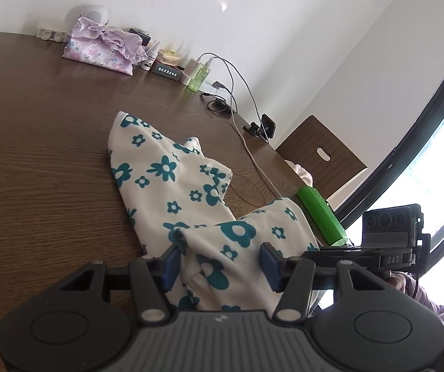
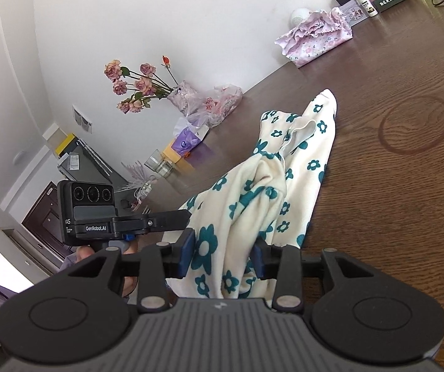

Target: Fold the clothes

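A cream garment with teal flowers (image 1: 159,167) lies crumpled on the brown wooden table (image 1: 35,155), its near end running toward me between both grippers. My left gripper (image 1: 220,260) stands open, its blue pads set wide apart with loose fabric lying between them. In the right wrist view the same garment (image 2: 302,161) runs from the table into my right gripper (image 2: 223,257). That gripper is also open, and bunched cloth fills the gap between its pads. The camera block of the right tool (image 1: 389,232) shows at the right edge, and that of the left tool (image 2: 88,204) at the left.
A folded pink floral cloth (image 1: 104,49) sits at the table's far side by small bottles and a green spray bottle (image 1: 198,77). Cables (image 1: 237,102) and a phone on a stand (image 1: 266,125) lie near a wooden chair (image 1: 321,155). Dried roses (image 2: 138,90) and a plastic bag (image 2: 215,105) line the wall.
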A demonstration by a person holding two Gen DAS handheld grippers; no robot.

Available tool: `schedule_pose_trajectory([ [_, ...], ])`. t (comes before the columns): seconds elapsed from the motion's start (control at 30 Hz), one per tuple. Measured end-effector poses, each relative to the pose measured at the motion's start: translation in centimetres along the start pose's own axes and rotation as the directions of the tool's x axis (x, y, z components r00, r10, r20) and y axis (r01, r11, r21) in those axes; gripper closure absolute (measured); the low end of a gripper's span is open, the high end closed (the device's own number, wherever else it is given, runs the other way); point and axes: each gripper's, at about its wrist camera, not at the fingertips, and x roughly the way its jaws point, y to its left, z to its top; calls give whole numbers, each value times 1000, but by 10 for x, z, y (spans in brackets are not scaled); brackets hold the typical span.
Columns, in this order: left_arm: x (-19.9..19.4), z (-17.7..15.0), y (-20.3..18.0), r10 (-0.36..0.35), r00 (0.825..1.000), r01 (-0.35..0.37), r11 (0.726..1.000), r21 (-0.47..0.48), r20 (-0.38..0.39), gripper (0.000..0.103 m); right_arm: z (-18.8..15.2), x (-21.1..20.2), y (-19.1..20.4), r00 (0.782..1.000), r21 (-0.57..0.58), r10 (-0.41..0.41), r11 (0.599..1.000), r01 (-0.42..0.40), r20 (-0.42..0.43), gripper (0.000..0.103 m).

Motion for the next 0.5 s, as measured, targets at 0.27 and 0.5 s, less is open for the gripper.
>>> schedule_pose_trajectory([
  [0.27,1,0,-3,14,1000,-14,1000,28,-4,50,0,2,0,1000,-8,-10,1000,10,-3,61],
  [0.5,1,1,-5,22,1000,-22,999,47,-5,49,0,3,-1,1000,-12,-13,1000,13,-1,61],
])
